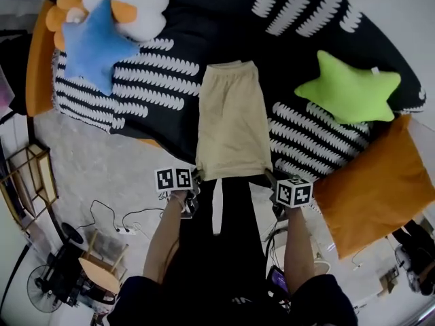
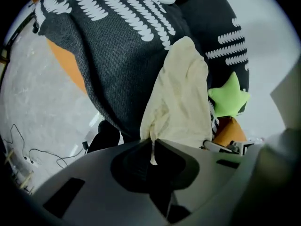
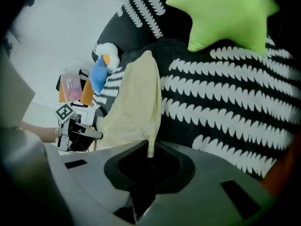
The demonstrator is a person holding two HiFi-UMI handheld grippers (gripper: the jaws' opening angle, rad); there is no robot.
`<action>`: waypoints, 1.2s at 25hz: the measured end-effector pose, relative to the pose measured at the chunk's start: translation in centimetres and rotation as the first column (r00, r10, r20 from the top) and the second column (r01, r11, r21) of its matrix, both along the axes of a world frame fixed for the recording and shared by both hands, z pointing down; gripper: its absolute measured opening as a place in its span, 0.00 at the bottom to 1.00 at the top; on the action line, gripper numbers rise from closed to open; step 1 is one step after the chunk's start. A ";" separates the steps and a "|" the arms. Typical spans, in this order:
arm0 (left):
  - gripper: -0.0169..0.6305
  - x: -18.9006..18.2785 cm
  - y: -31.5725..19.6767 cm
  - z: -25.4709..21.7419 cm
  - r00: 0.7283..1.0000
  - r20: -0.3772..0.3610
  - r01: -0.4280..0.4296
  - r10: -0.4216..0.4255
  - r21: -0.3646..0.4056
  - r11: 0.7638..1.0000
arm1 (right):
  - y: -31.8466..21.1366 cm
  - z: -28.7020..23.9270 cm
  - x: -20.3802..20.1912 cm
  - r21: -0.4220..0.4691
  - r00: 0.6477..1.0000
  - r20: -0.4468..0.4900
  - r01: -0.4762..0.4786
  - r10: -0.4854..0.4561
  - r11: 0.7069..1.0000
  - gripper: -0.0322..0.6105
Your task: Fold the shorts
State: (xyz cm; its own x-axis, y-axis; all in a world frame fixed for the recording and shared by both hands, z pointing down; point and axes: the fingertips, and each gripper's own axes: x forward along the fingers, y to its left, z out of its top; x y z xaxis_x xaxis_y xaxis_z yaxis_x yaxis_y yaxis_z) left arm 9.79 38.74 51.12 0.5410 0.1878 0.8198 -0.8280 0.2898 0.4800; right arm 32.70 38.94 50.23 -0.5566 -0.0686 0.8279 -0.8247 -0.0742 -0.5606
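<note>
Black-patterned bed [image 1: 163, 107] carries beige shorts [image 1: 232, 117]; left gripper [image 2: 151, 144] and right gripper [image 3: 149, 147] each clamp a near corner, seemingly ready for folding.

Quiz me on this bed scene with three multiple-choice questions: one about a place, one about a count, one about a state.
1. In the head view, the green star pillow lies where from the shorts? A left; B on them; C right.
2. How many star pillows? A two; B one; C four.
3. The left gripper is: A open; B shut on the shorts; C shut on a pillow.
Answers: 1 C, it lies right of the shorts. 2 A, the green one and a blue star pillow. 3 B, its jaws pinch the shorts' corner.
</note>
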 end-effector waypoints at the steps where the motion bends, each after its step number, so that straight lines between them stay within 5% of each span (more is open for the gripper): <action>1: 0.06 -0.2 0.8 -0.5 1.000 -0.003 -0.005 0.005 -0.022 1.000 | 0.9 -0.4 -0.2 -0.031 1.000 -0.001 -0.006 0.005 0.999 0.11; 4: 0.06 -0.3 2.5 -1.7 1.000 0.005 0.007 -0.007 -0.043 0.999 | 3.0 -1.5 -0.2 -0.092 1.000 -0.009 -0.020 0.019 0.996 0.11; 8: 0.06 -0.4 1.0 -2.4 0.999 0.014 0.042 -0.042 -0.009 0.999 | 1.3 -2.5 -0.2 -0.054 0.999 -0.050 -0.011 0.009 0.998 0.11; 12: 0.07 -0.8 -0.5 -4.3 0.994 0.065 0.098 -0.092 -0.101 0.990 | -2.1 -4.7 -0.6 -0.057 0.999 -0.040 -0.014 0.012 0.998 0.11; 19: 0.07 0.0 -10.1 -7.5 0.968 0.060 0.250 -0.245 -0.110 0.962 | -11.7 -7.6 0.4 -0.100 0.991 -0.035 -0.134 0.131 0.986 0.11; 25: 0.07 0.1 -18.9 -7.5 0.972 0.087 0.227 -0.219 -0.092 0.969 | -19.8 -7.0 0.7 -0.190 0.987 -0.038 -0.161 0.157 0.968 0.12; 30: 0.07 1.2 -22.2 -3.9 0.962 0.103 0.265 -0.252 -0.149 0.953 | -23.4 -2.1 1.5 -0.311 0.987 -0.067 -0.161 0.148 0.937 0.12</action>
